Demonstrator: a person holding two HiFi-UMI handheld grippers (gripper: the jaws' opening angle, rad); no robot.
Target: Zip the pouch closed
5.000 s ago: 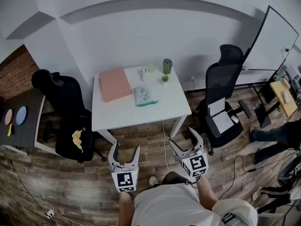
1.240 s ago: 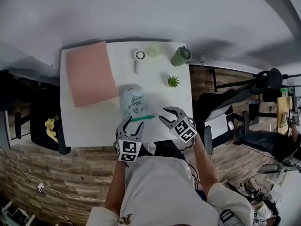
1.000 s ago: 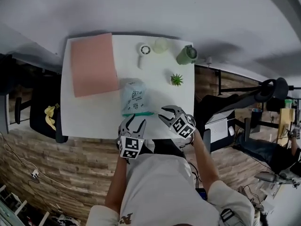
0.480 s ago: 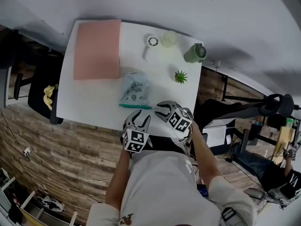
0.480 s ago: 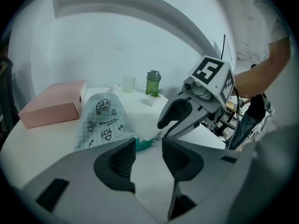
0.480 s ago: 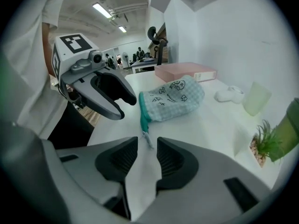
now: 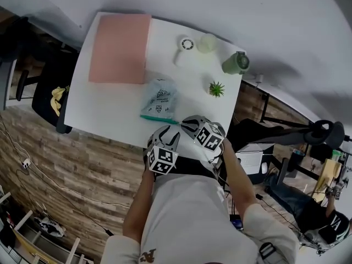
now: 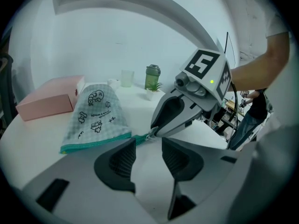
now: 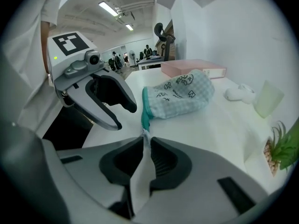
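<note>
The pouch (image 7: 160,97) lay flat on the white worktop (image 7: 110,106). Its green zip edge (image 7: 157,118) faced the person. A pink box (image 7: 121,47) sat beyond the pouch on its left. A small plant (image 7: 216,88) stood to the pouch's right, and a green bottle (image 7: 235,63) stood further back on that side.

From the head view both grippers were seen at the zip side of the pouch, but how their jaws stood could not be read there.

The right gripper view settled it for the right gripper (image 9: 145,141). Its jaws were drawn almost together and pinched the zip tab (image 9: 145,135) between their tips, at the end of the zip edge.

The left gripper view showed the left gripper (image 8: 148,143) with its jaws apart, with only bare worktop between them. Their tips sat close to the same end of the zip edge; contact with the pouch could not be established. This view alone showed the right gripper's tips from the side, closed on the tab just off the pouch's corner.
</note>
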